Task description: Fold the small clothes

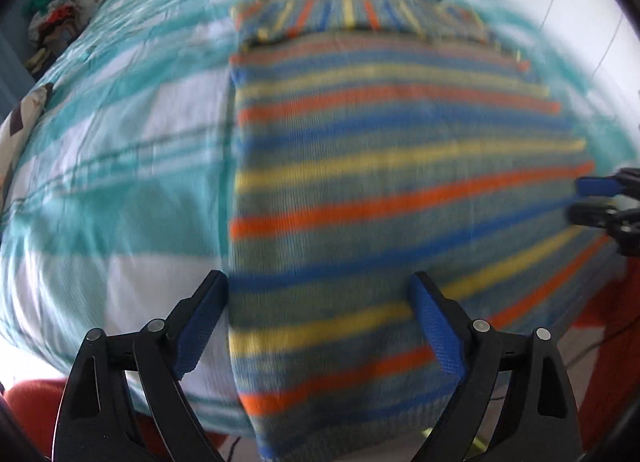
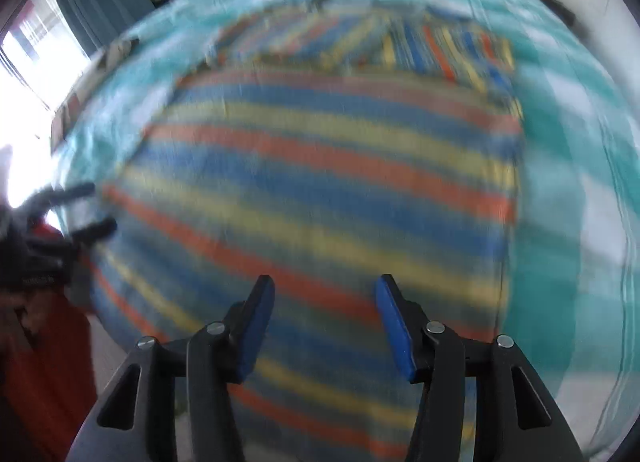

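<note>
Striped sweater (image 1: pixel 380 182) flat on bed (image 1: pixel 120 190), long way near-to-far, bare sheet left. Left tongs (image 1: pixel 320 322), right tongs (image 2: pixel 324 322) wide open, holding nothing.

The sweater (image 1: pixel 380 166) carries orange, yellow and blue stripes on grey-green; the bed sheet (image 1: pixel 132 150) is teal-and-white plaid.

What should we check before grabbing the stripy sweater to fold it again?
1. Left gripper open: ok.
2. Right gripper open: ok.
3. Striped sweater lying flat on the teal checked bedspread: ok.
4. Sleeves folded in at the far end: ok, though blurred.
5. Near hem within easy grip: cannot tell, it hangs over the bed edge.
6. Fingers already touching the cloth: cannot tell, pictures are blurred.
</note>
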`<state>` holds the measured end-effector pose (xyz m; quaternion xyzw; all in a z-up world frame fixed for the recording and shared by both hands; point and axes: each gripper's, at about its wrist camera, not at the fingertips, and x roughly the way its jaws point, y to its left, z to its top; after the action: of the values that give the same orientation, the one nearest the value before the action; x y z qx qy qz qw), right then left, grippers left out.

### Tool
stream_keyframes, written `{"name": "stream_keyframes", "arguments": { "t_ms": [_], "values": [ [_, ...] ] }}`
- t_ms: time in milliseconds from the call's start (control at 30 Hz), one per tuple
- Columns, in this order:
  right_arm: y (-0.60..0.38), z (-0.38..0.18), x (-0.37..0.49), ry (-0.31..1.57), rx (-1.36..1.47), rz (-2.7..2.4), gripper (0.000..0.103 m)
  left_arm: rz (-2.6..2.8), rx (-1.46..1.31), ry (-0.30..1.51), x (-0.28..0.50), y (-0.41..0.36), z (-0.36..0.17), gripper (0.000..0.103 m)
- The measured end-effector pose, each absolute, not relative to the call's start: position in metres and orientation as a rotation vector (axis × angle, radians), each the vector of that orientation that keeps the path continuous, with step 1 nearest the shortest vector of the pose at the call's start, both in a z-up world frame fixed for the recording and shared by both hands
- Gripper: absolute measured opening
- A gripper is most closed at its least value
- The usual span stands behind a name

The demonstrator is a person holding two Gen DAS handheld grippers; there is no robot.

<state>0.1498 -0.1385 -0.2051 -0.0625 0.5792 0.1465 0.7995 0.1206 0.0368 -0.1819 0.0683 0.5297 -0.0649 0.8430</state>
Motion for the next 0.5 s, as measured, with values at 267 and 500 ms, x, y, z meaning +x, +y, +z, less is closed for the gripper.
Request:
{"name": "stream_keyframes", "arguments": {
  "t_ms": [267, 500],
  "values": [
    [-0.17, -0.175, 0.096, 1.114, -0.081, 0.161, 0.064, -0.088, 0.069, 1.066, 0.096, 0.049, -0.155, 0.094],
    [-0.168, -0.155, 0.089, 1.007, -0.173, 0.025, 0.075, 0.014, -0.041, 1.072, 0.097, 0.08, -0.157, 0.094]
  ]
}}
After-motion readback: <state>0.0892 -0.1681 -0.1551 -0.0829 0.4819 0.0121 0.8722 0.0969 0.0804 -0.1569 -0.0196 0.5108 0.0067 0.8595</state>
